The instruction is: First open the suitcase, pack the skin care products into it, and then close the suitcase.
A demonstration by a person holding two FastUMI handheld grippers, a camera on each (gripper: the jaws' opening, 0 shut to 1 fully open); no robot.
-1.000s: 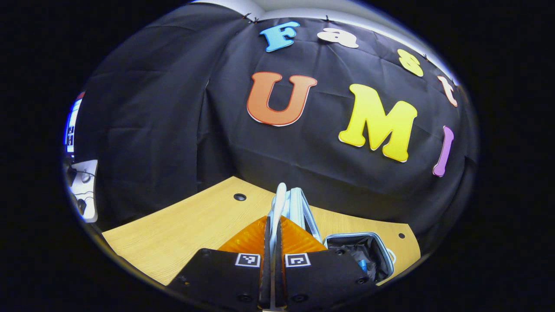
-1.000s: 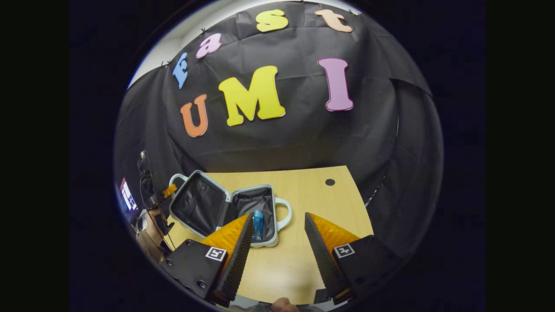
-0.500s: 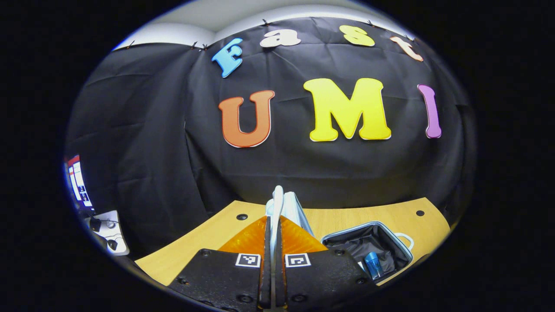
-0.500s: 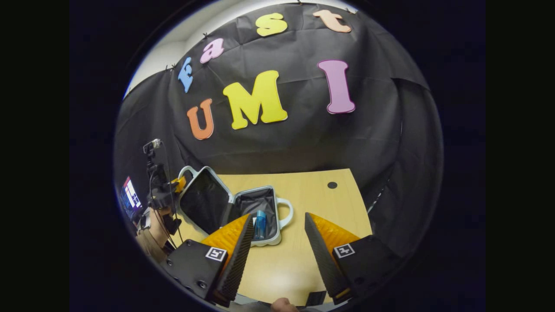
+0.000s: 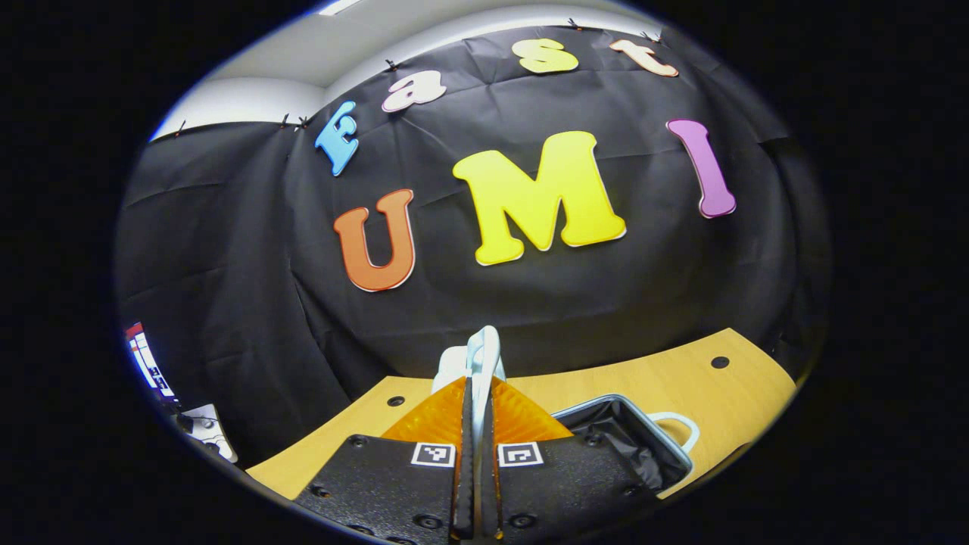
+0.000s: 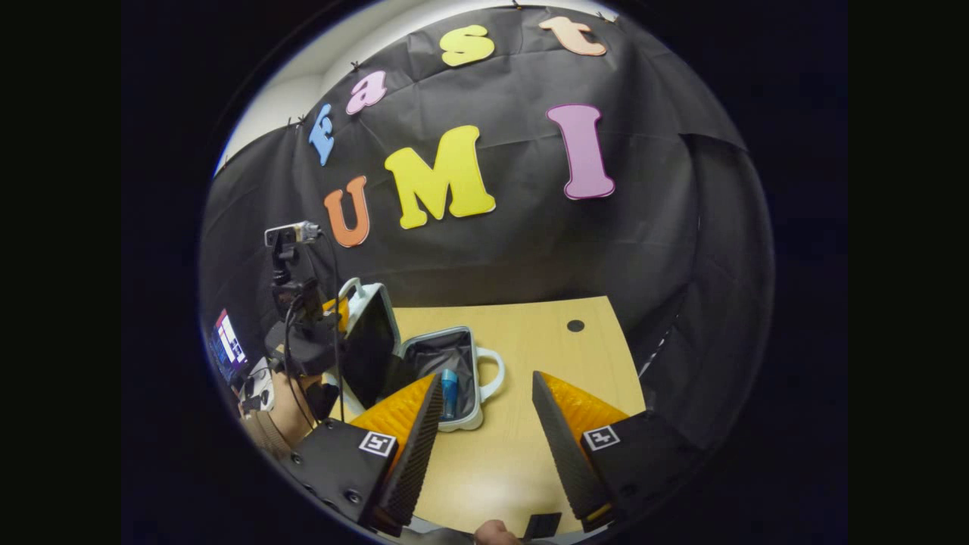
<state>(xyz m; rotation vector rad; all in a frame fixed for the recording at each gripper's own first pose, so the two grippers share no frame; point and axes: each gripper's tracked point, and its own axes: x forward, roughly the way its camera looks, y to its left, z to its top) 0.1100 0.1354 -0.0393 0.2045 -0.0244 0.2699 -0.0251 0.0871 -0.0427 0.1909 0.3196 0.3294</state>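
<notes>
The suitcase (image 6: 424,356) lies open on the wooden table (image 6: 530,424), toward its left side as the right gripper view shows it, with the base half flat on the surface and the lid (image 6: 371,341) raised to a steep, near-upright tilt at the base's left. The base is lined in dark fabric and carries a pale loop handle (image 6: 492,372) on the side facing the table's centre. One skin care product, a blue bottle (image 6: 448,392), lies inside the base against its near wall. The left gripper (image 5: 478,378) has its two fingers drawn together on the pale rim of the lid (image 5: 478,352), which rises edge-on between them in the left gripper view; the open base (image 5: 628,431) with its handle sits just to the right of those fingers. In the right gripper view the same left gripper (image 6: 333,310) appears at the lid's upper far edge, with a camera mount above it and a hand (image 6: 291,393) below. The right gripper (image 6: 484,412) hangs over the near edge of the table with its fingers spread wide apart and nothing between them, its left finger overlapping the near corner of the base in the view. A small round hole (image 6: 575,325) marks the table near its far right corner.
</notes>
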